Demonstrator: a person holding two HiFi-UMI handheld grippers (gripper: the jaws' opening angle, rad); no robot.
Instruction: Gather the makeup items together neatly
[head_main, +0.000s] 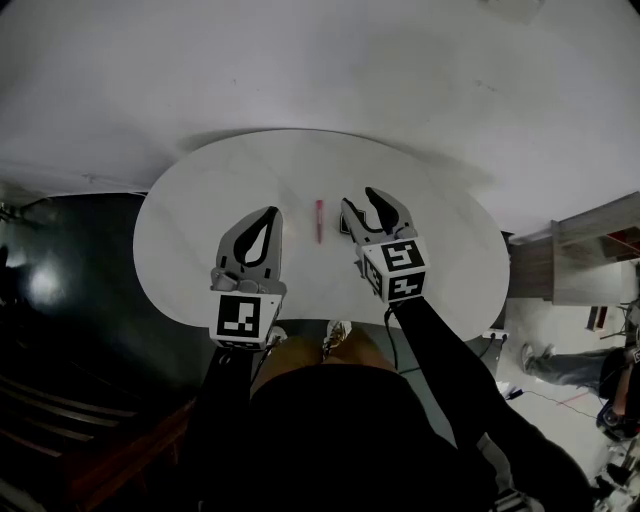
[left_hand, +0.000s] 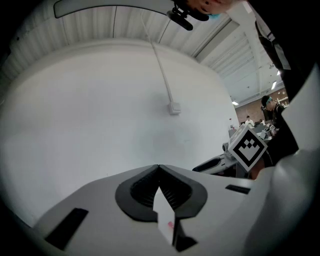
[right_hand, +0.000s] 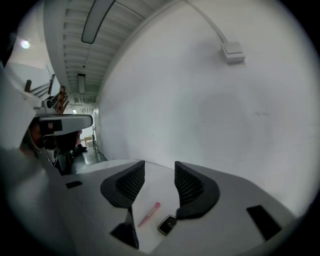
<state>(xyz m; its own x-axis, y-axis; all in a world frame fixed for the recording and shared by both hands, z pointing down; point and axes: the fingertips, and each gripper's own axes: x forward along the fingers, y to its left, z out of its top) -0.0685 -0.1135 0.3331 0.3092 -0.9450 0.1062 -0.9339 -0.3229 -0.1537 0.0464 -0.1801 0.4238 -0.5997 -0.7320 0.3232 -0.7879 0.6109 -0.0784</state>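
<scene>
On the round white bench (head_main: 440, 250), a pink makeup stick (head_main: 319, 220) lies about mid-bench, with a little black compact (right_hand: 168, 224) just to its right. The right claw (head_main: 358, 200) hovers by them, jaws apart, holding nothing. The left claw (head_main: 270, 213) is left of the stick, pinched closed.

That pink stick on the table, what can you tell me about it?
The pink stick is slim and straight, reddish pink all along, and looks like smooth plastic, perhaps a lip product, though it is too small to be sure. It lies flat near the middle of the white table, pointing away from the person. A small black case lies beside it, apart from it. The right claw stands open close by without touching it.
</scene>
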